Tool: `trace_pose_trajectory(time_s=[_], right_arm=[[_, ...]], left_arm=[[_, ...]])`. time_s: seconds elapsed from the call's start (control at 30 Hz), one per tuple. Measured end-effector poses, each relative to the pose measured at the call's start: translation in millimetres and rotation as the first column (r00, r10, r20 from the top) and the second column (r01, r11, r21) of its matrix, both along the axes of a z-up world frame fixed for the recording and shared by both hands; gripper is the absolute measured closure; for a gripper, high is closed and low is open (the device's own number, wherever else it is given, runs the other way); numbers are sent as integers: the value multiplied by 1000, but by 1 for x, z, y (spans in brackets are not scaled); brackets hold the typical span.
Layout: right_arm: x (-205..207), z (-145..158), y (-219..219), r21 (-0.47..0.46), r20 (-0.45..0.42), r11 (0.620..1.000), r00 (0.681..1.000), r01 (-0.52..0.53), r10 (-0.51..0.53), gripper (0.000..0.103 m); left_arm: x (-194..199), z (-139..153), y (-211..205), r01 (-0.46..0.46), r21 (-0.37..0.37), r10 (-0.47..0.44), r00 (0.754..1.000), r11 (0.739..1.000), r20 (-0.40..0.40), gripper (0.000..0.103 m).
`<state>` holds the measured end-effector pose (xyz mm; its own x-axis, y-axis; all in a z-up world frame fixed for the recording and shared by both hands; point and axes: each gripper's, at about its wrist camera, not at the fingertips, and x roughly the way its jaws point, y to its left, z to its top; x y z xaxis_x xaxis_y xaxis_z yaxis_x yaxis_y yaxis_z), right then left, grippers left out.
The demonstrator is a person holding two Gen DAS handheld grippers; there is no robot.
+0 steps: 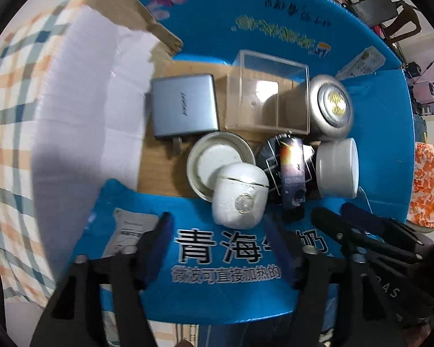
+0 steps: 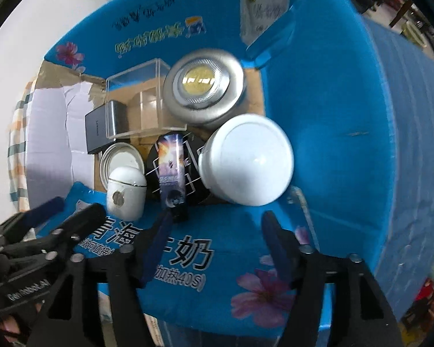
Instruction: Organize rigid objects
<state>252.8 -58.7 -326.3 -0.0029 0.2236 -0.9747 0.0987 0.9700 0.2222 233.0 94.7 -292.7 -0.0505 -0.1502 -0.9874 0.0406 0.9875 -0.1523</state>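
- Both tongs spread and empty: left gripper (image 1: 220,231) and right gripper (image 2: 215,222) poised above near flap of box, nothing pinched between fingers.
- Blue cardboard box (image 2: 347,110): flaps raised, serving as container; floor mostly filled.
- Clear plastic case (image 1: 267,95): seated at back of box, between charger and tin, close beside both.
- Round silver tin (image 2: 205,86): at back right, gold emblem facing up.
- White jar (image 2: 248,159): front right, just beside black puck.
- Grey charger (image 1: 185,105): back left, lying flat, prongs toward front.
- Shallow white lid (image 1: 217,162): front left, partly under earbud case.
- Black patterned puck (image 2: 193,170): front centre, slim dark tube (image 2: 172,173) laid across it.
- White earbud case (image 1: 240,195): leaning on lid at front edge.
- Judged status: packing apparently near complete; no loose item visible outside box. Remaining work likely limited to settling earbud case and tube, then closing flaps.
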Motion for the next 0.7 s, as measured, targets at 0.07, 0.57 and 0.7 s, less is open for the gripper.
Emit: trace_pose_trajectory(time_s=[0.07, 0.57, 0.7], right_arm=[[0, 8, -2, -40, 23, 999, 1000, 3, -2, 12], [-38, 94, -18, -91, 196, 995, 981, 28, -10, 0], [-56, 138, -19, -98, 269, 995, 963, 27, 0, 0]], left_arm=[[3, 10, 8, -1, 29, 0, 999, 1000, 35, 12], [-22, 66, -7, -28, 121, 3, 979, 992, 201, 0], [-37, 99, -7, -54, 113, 21, 961, 992, 275, 0]])
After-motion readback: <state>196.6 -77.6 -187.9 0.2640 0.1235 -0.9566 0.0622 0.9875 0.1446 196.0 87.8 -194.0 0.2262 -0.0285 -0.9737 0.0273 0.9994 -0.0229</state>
